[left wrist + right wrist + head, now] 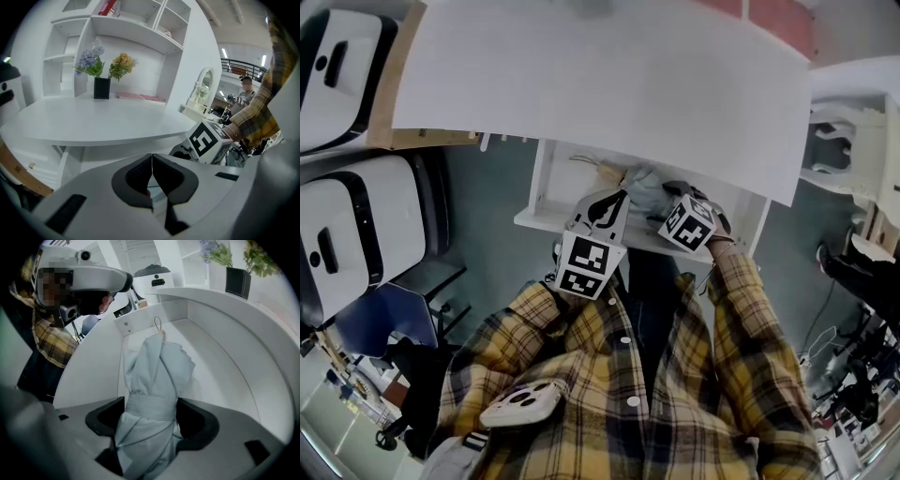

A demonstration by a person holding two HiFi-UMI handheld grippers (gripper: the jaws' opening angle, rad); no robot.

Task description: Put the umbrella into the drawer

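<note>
A folded pale blue umbrella [154, 380] with a strap round its middle lies along the open white drawer [105, 362]; its wooden handle end and cord loop point at the drawer's back. My right gripper [152, 414] is shut on the umbrella at the strap. From the head view, the umbrella [645, 190] sits over the drawer [546, 184] beneath the desktop [600, 84], with the right gripper [667, 208] on it. My left gripper [605, 208] hovers at the drawer's front edge. Its jaws meet with nothing between them in the left gripper view [152, 174].
A black vase of flowers [101, 87] stands on the white desk under wall shelves [131, 23]. White-and-black machines [342, 230] stand at the left. A white carved stand [853, 141] is at the right. A person [244, 96] stands far off.
</note>
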